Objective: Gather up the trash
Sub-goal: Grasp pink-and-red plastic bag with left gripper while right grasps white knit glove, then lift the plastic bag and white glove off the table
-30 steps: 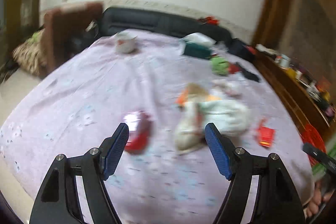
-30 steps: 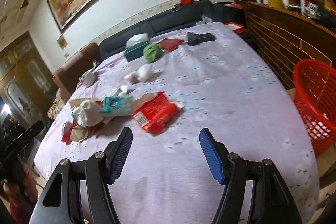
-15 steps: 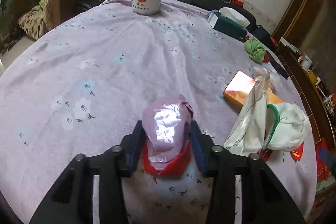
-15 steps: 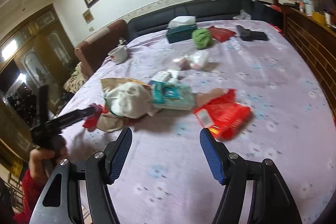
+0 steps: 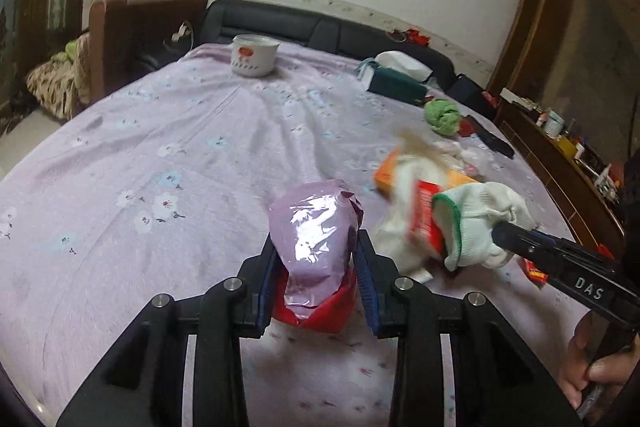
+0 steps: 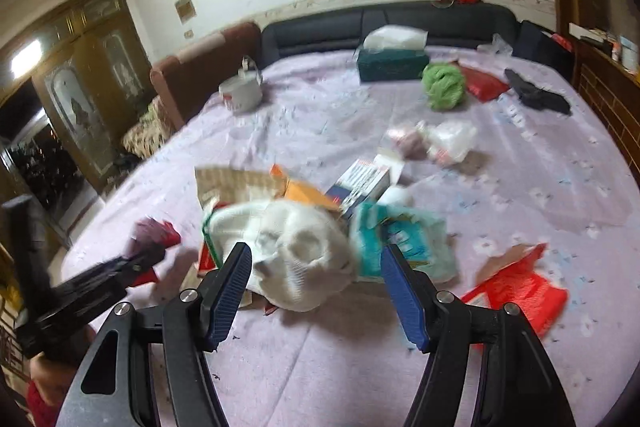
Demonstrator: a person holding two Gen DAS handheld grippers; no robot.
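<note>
Pinched between the left gripper's (image 5: 318, 269) pads, a foil snack bag (image 5: 314, 233) is held at six o'clock for removal; the right gripper (image 6: 316, 283) is closing around a white glove (image 6: 298, 255), not yet pressed.

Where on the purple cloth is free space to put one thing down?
The purple cloth is bare on the wide stretch between the white bowl and the left gripper. It is crowded around the white glove, orange box and green ball.
</note>
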